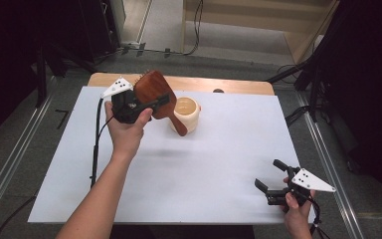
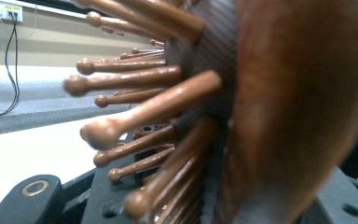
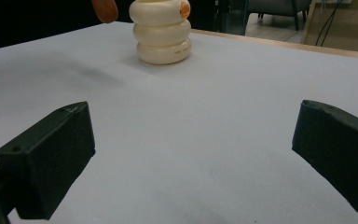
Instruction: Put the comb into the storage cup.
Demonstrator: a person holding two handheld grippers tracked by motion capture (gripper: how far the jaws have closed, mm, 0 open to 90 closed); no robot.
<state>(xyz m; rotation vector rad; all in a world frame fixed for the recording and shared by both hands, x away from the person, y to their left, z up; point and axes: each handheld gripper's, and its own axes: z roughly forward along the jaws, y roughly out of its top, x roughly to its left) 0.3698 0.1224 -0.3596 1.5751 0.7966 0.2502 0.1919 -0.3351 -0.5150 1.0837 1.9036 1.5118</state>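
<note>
Right hand-held gripper near the front right corner of the white-covered table, low over bare surface, jaws spread wide with nothing between. Left hand-held gripper raised over the far left part, clamped on a reddish-brown wooden paddle hairbrush with ball-tipped wooden bristles. Brush tilted, handle slanting down toward a cream ribbed ceramic pot of three stacked rings; touching or just in front, cannot tell. Pot upright, well apart from the right hand-held gripper.
</note>
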